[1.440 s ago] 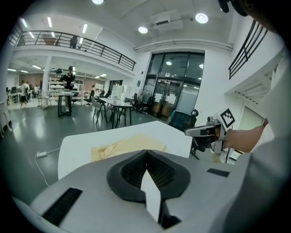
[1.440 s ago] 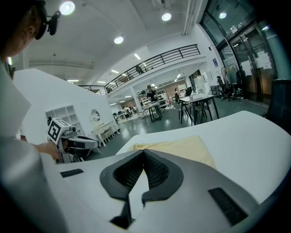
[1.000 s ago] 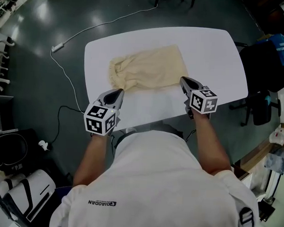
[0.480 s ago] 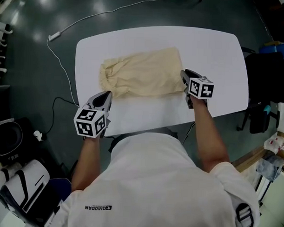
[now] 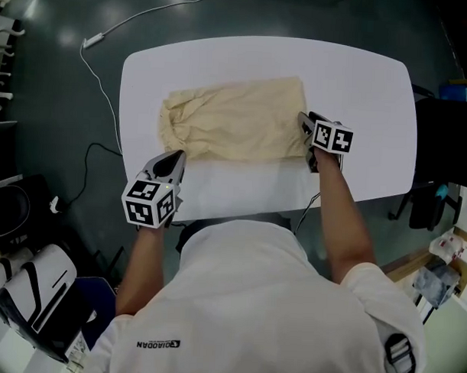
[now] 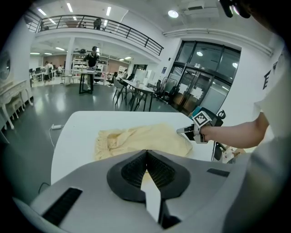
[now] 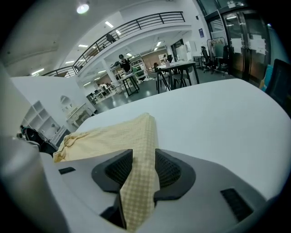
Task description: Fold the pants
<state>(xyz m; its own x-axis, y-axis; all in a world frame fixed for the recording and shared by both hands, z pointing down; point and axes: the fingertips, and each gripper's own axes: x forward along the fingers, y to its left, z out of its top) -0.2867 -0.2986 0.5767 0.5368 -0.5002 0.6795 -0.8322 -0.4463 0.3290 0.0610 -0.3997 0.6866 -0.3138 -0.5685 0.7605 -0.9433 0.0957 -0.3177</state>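
View from above my head, read left to right. At far left a white cable (image 5: 99, 101) trails over the dark floor past the table's corner, well apart from the work.

My left tongs (image 5: 178, 154) hover over the near left edge of the white table (image 5: 359, 79), lower than a moment ago. Their jaws are pressed together with nothing between them, and they sit just short of the pants, touching no cloth.

The pants (image 5: 232, 122), pale yellow, lie flat across the middle of the table, with the gathered waistband to the left and the leg ends to the right.

My right tongs (image 5: 304, 122) have travelled forward and down to that right end. Their jaws, closed a second ago, have just been opening. They now stand wide with the cloth's edge running between them, not yet pinched.

I judge this the start of a fold: the right side is ready to close on the leg ends, while the left has no hold yet.

Off the table to the right stands a black chair (image 5: 441, 143), near the edge but outside a fold toward the waistband. The one likely obstacle is my own left tongs, low beside the waistband corner
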